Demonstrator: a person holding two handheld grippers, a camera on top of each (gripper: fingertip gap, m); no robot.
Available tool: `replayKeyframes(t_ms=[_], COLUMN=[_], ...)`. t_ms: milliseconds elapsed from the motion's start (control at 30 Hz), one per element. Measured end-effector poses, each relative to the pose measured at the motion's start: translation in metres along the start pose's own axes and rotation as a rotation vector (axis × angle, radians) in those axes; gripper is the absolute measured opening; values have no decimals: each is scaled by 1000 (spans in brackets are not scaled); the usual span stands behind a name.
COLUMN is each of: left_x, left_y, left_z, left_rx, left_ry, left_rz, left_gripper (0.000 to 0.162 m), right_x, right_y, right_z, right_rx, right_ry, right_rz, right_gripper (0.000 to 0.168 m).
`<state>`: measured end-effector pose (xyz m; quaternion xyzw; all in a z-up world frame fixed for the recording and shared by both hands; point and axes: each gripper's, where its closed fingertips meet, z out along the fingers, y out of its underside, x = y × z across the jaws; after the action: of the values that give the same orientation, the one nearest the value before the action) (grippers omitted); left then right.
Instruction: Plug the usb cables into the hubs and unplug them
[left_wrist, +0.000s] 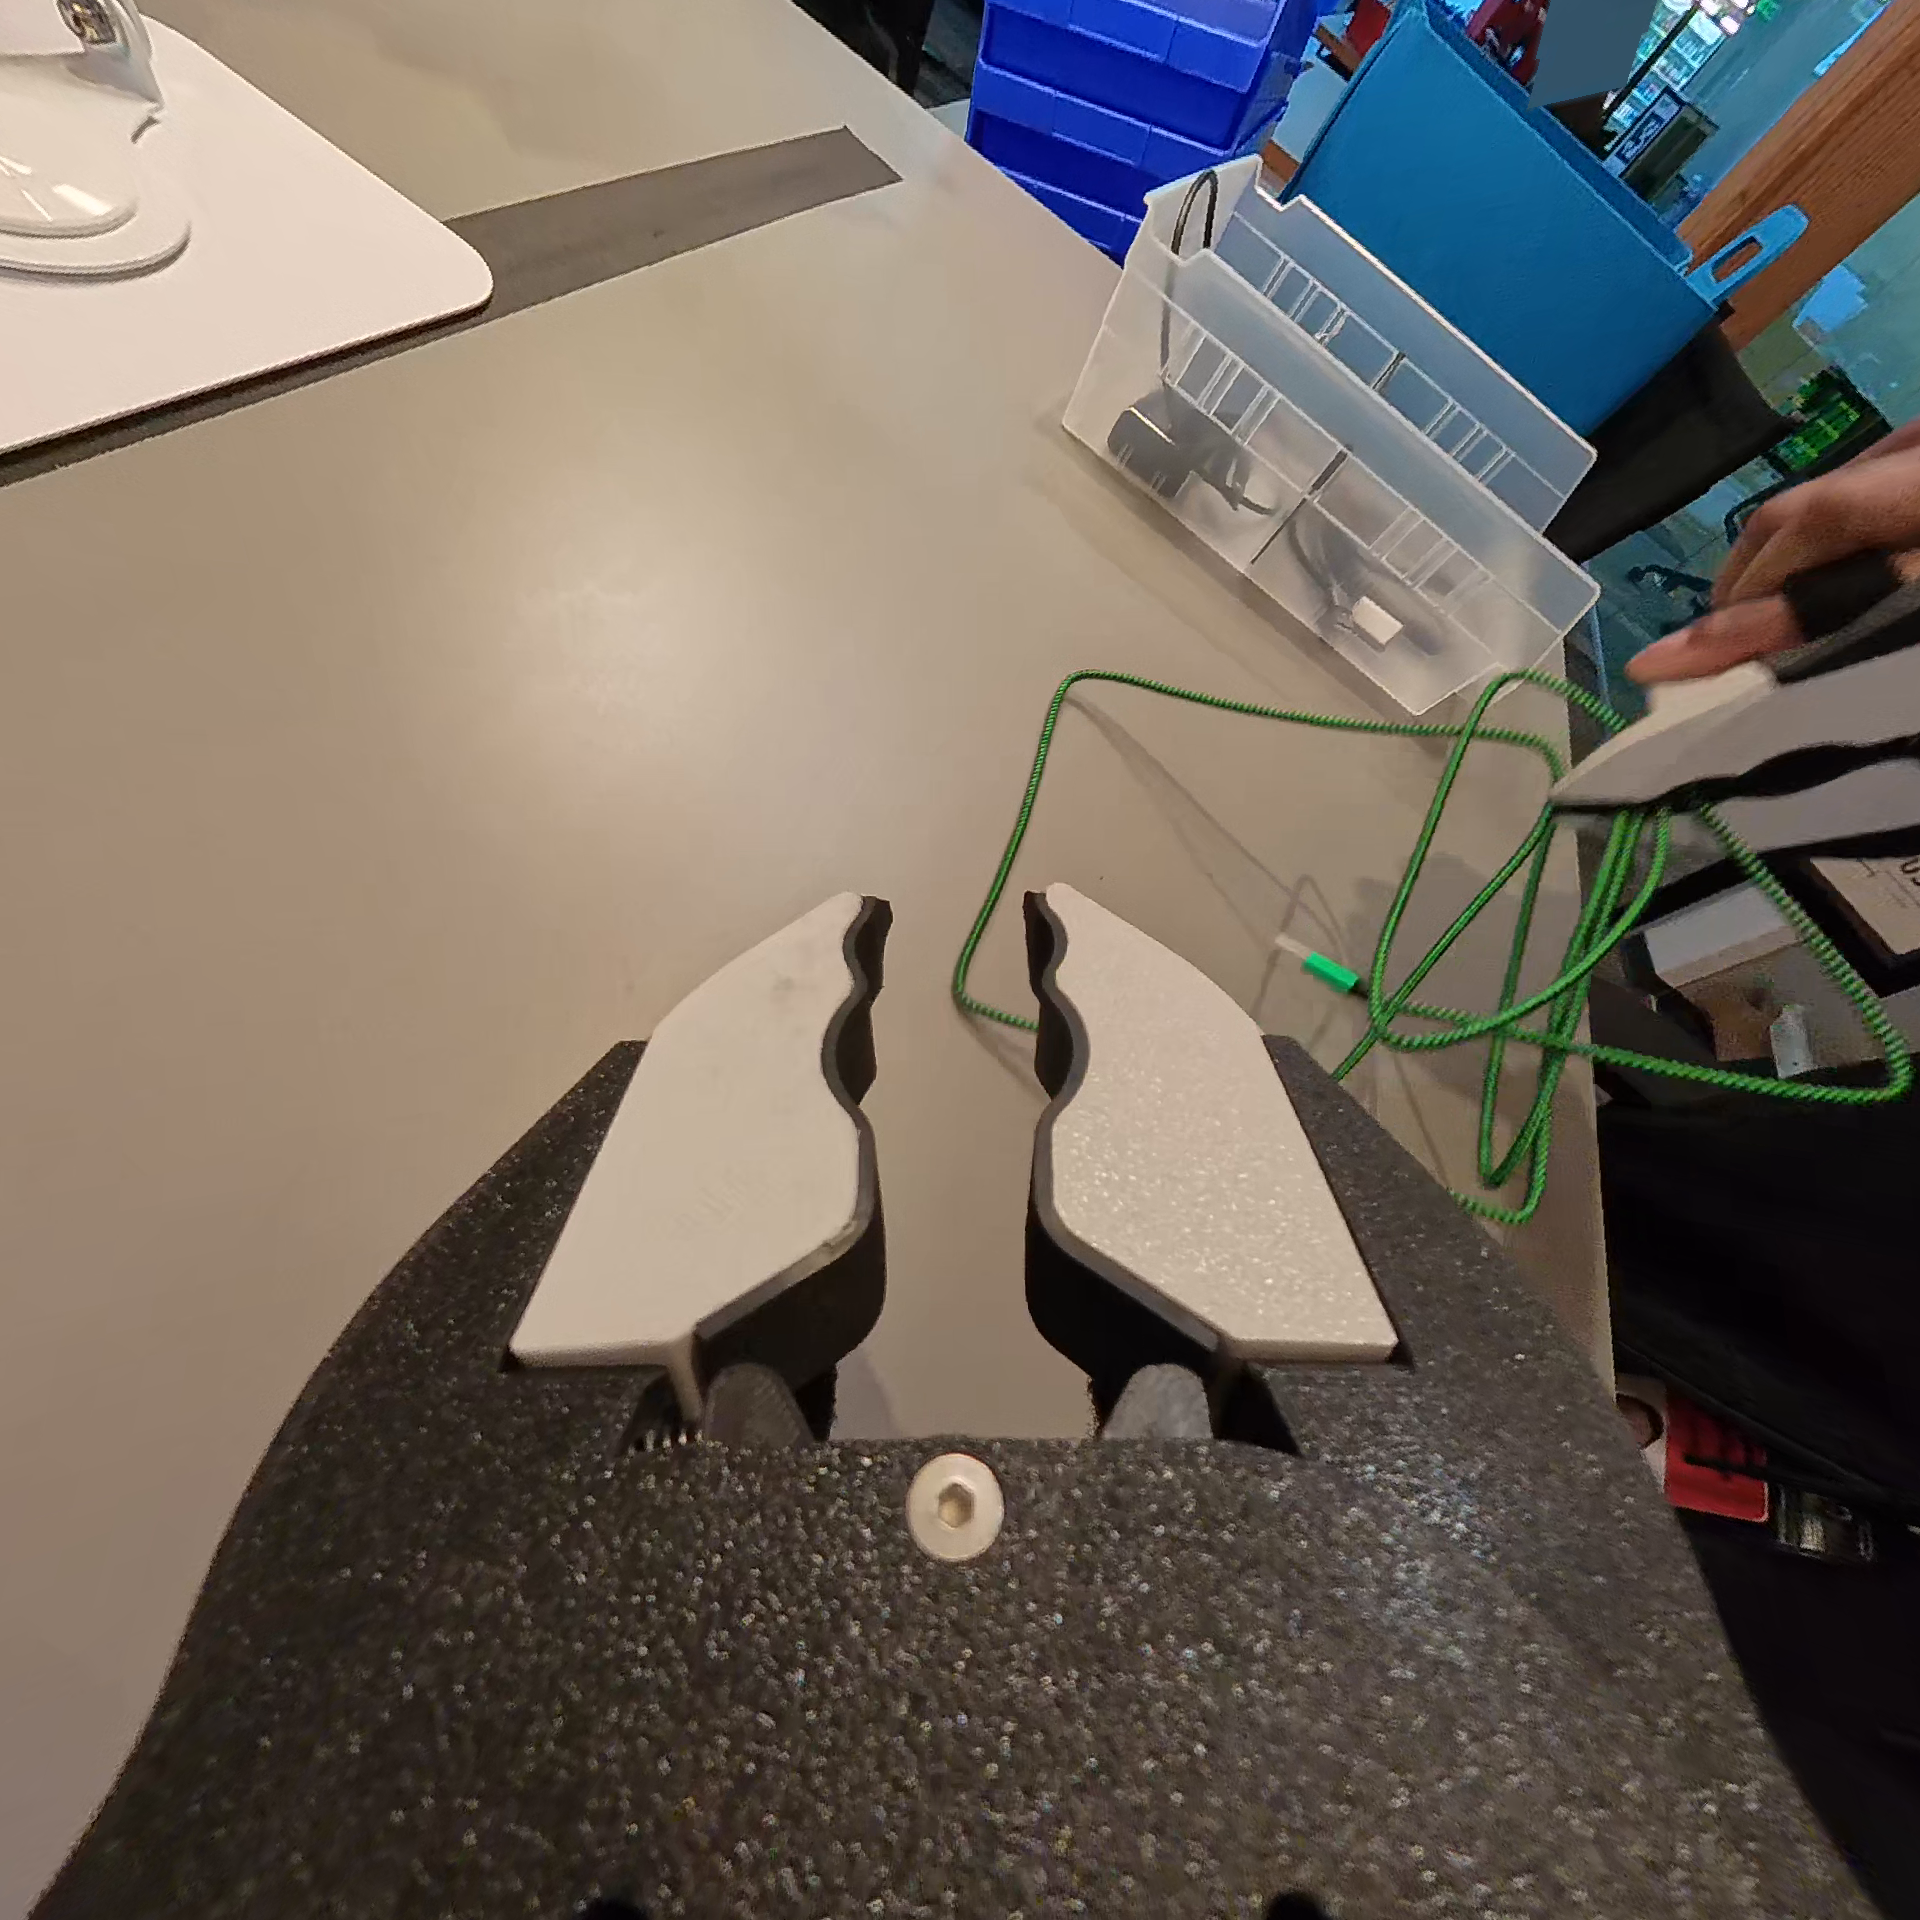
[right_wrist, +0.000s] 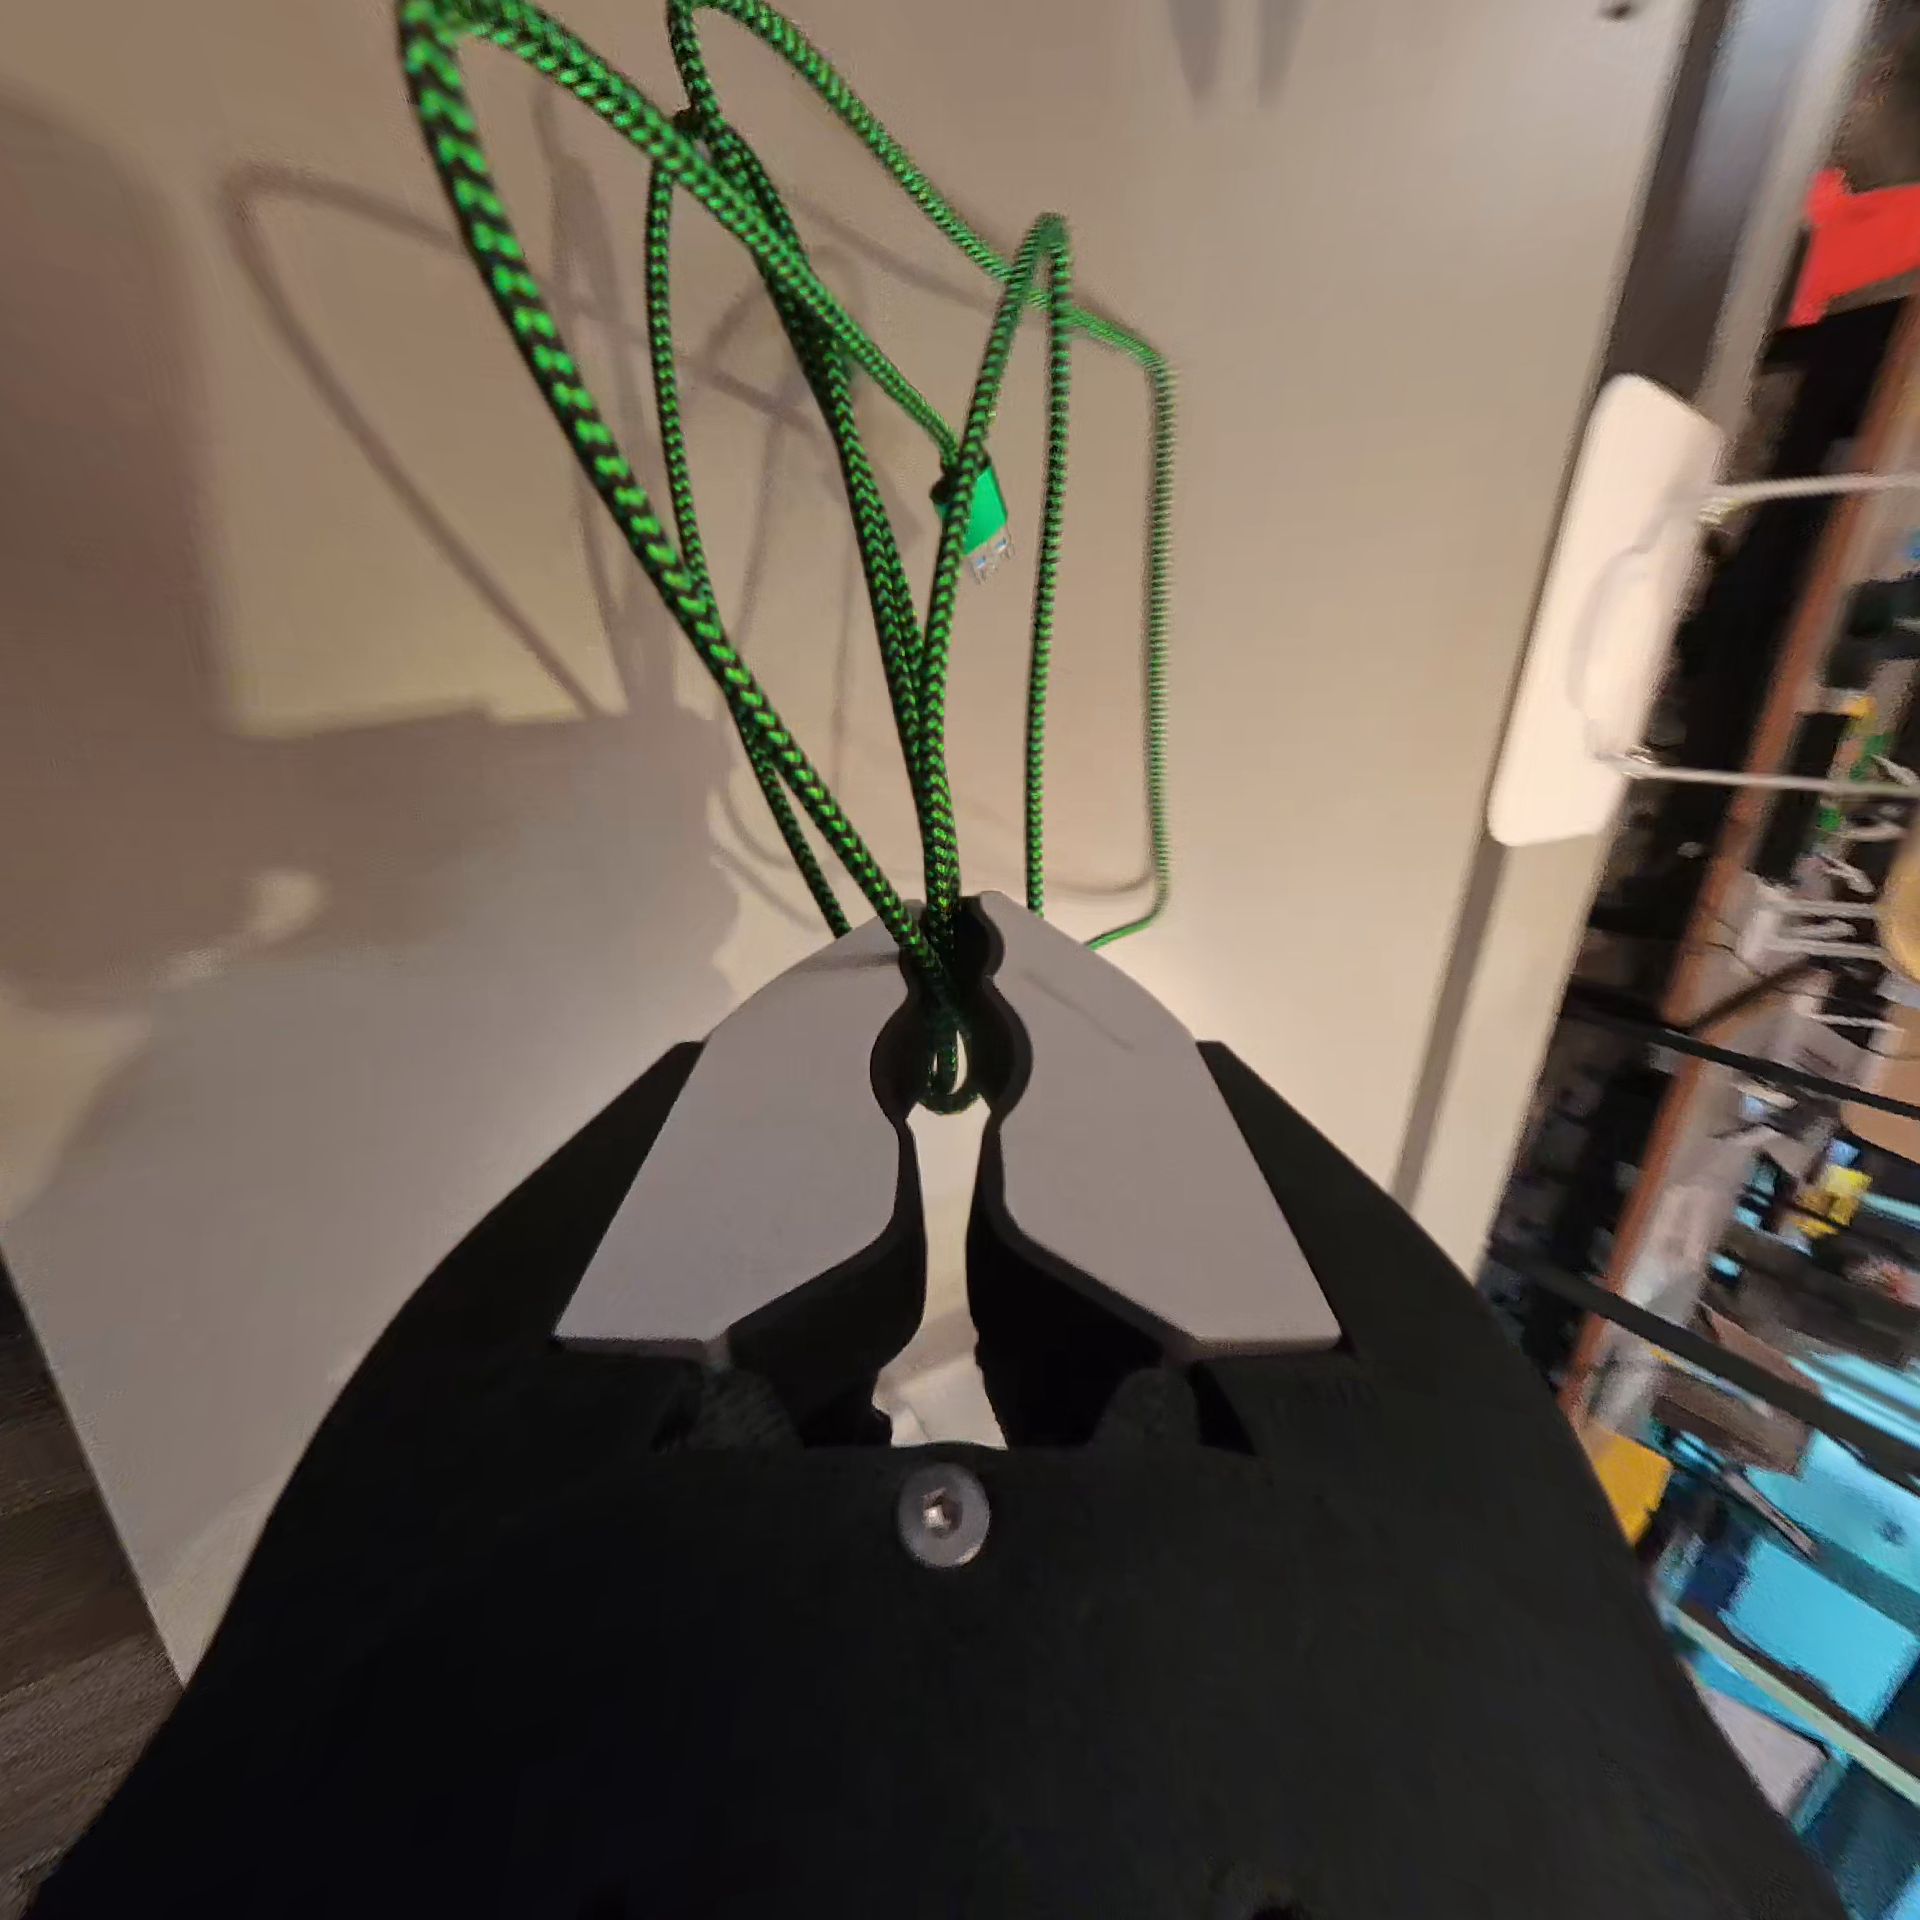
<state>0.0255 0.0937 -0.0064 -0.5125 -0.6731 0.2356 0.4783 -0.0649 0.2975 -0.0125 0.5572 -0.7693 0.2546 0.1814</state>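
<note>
A green-and-black braided usb cable (right_wrist: 790, 582) hangs in loops from my right gripper (right_wrist: 951, 940), which is shut on a bundle of its strands and holds them above the table. Its green plug (right_wrist: 982, 514) dangles among the loops. In the left wrist view the same cable (left_wrist: 1039, 810) trails across the table, its green plug (left_wrist: 1330, 971) lifted off the table, and the right gripper (left_wrist: 1621, 784) pinches the strands at the right edge. My left gripper (left_wrist: 956, 920) is open and empty over the grey table, just left of a cable loop. A white hub (right_wrist: 1600, 613) lies at the table's right edge.
A clear plastic organiser (left_wrist: 1320, 436) with dark cables inside stands at the far right of the table (left_wrist: 520, 675). A white mat (left_wrist: 208, 260) lies at the far left. Blue bins (left_wrist: 1122, 94) stand beyond the table. Shelving (right_wrist: 1766, 1143) runs beside the table's right edge. About 25 cm separates my left fingertips from my right.
</note>
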Motion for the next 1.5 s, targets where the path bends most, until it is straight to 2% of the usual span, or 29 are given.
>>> replayKeyframes(t_ms=[100,267,500,633,767,900,1033,1267,1367,1500], left_x=[2,3,2,1,0,-6,-9,-14,-17,-19], left_y=[0,2,5,8,13,20,25,32,36,37], left_z=[1,5,9,13,19,23,26,32,33,32], left_rx=[1,-10,-24,-38,-59,-78,-97,-118,-130,-129], left_ry=[3,8,10,9,8,0,-4,-11,-17,-20], left_rz=[3,2,-1,-5,-9,-28,-36,-51,-58,-62], left_gripper=[26,26,26,26,26,26,26,26,26,26], right_x=[29,68,104,98,94,77,38,-27,-33,-33], right_y=[14,48,129,173,210,243,280,355,364,356], right_z=[-34,-105,-212,-237,-228,-203,-152,-54,-43,-54], right_rx=[3,33,54,54,43,14,-29,-279,-356,-331], right_ry=[119,224,412,459,485,409,225,-8,-37,-128], right_rz=[15,127,333,384,419,437,473,459,445,527], right_gripper=[2,2,2,2,3,2,2,3,12,37])
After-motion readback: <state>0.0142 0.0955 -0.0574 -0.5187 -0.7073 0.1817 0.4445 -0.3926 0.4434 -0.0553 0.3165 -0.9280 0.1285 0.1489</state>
